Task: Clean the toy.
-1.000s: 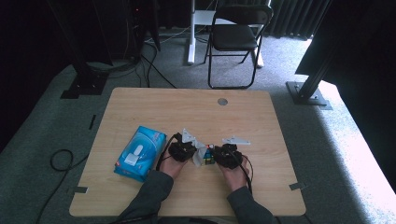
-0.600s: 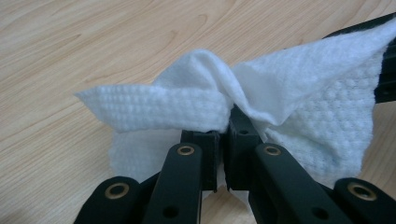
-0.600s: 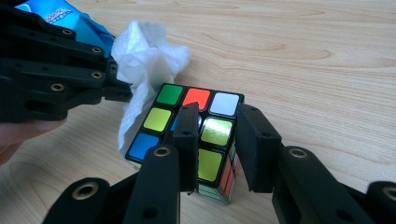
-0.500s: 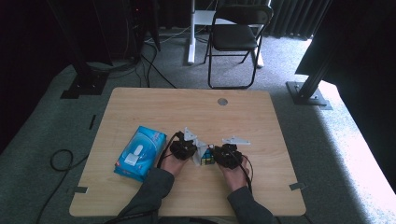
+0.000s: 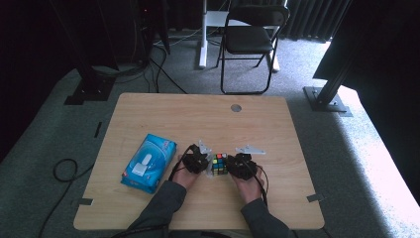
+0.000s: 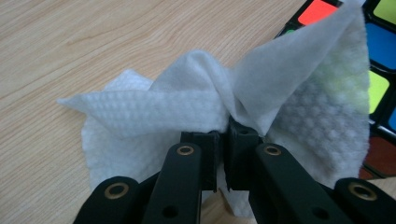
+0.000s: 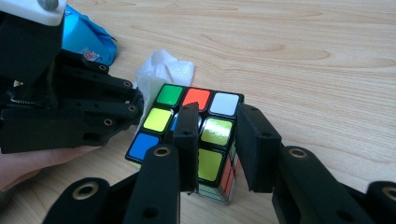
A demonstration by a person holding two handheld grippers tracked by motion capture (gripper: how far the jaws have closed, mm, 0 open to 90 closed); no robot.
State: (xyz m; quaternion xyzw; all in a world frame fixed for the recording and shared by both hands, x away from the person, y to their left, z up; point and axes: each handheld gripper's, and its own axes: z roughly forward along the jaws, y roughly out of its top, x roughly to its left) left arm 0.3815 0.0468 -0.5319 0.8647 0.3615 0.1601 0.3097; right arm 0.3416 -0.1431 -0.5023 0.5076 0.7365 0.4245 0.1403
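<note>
A scrambled Rubik's cube point(image 5: 219, 163) lies on the wooden table point(image 5: 198, 114) between my two grippers. My right gripper point(image 7: 219, 126) is shut on the cube point(image 7: 159, 119), one jaw lying across its top face and the other against its right side. My left gripper point(image 6: 223, 135) is shut on a bunched white wipe point(image 6: 187, 107), which drapes against the cube point(image 6: 380, 46). In the right gripper view the left gripper point(image 7: 135, 105) presses the wipe point(image 7: 163, 70) against the cube's left side. From above, the left gripper point(image 5: 207, 166) and the right gripper point(image 5: 229, 166) face each other.
A blue tissue pack point(image 5: 148, 162) lies left of my hands, and it also appears in the right gripper view point(image 7: 86, 39). A round grommet point(image 5: 236, 107) sits near the table's far edge. A folding chair point(image 5: 247, 44) stands behind the table.
</note>
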